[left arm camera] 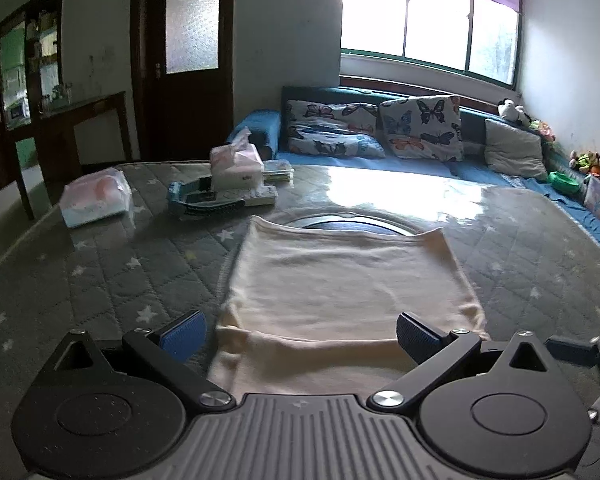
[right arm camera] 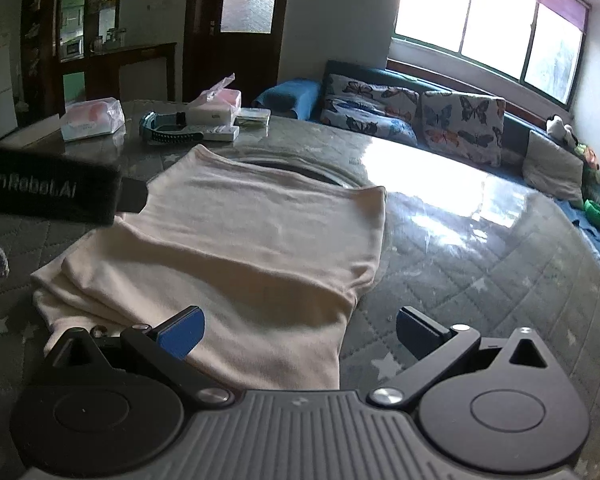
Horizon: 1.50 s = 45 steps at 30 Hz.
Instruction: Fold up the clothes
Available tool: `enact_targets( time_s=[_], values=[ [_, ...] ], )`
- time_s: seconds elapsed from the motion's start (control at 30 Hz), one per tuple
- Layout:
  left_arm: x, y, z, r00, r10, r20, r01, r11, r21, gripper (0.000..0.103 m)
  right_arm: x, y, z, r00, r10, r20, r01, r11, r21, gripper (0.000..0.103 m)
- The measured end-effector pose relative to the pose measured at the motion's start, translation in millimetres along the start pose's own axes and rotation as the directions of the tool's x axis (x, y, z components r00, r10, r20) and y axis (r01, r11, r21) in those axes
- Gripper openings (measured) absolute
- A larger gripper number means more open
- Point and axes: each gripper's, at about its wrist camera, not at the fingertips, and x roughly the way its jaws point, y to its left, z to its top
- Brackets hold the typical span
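Observation:
A cream garment [left arm camera: 340, 288] lies folded flat on the quilted grey star-print table cover [left arm camera: 120, 280]. It also shows in the right wrist view [right arm camera: 240, 248], with a folded layer along its near left side. My left gripper [left arm camera: 300, 336] is open and empty, its blue pads spread over the garment's near edge. My right gripper [right arm camera: 300, 334] is open and empty above the garment's near right corner. The left gripper's black body [right arm camera: 48, 192] shows at the left edge of the right wrist view.
At the table's far left lie a plastic-wrapped pack [left arm camera: 96, 198], a tissue pack [left arm camera: 238, 164] and a teal-black device [left arm camera: 204, 200]. A blue sofa with butterfly cushions [left arm camera: 420, 128] stands beyond the table under the window. A dark round opening [left arm camera: 340, 224] shows behind the garment.

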Motion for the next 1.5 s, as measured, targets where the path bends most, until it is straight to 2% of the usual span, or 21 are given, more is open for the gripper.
enact_targets(
  time_s=[0.27,0.43,0.63,1.03,1.5],
  values=[
    [-2,-6,-4,0.999,-0.051,0.009,0.051,0.999,0.001,0.103,-1,-6,-4,1.0,-0.022,-0.011,0.022,0.999,0.045,0.103],
    [-2,-1,-8,0.999,-0.041,0.003,0.041,0.999,-0.004,0.103,-1,-7,-3,0.999,-0.044,-0.006,0.044,0.998,0.049,0.103],
    [5,5,-16,0.998,-0.041,-0.039,0.041,0.999,-0.009,0.103,-1,-4,-2,0.998,-0.055,-0.006,0.056,0.997,0.045,0.103],
    [13,5,-23,0.998,-0.021,-0.063,0.02,1.0,-0.016,0.103,-5,-9,9,0.986,-0.169,0.017,0.168,0.985,0.042,0.103],
    [20,16,-32,0.997,0.026,-0.077,-0.023,0.999,0.032,0.103,2,-7,9,0.987,-0.163,0.009,0.163,0.987,0.016,0.103]
  ],
)
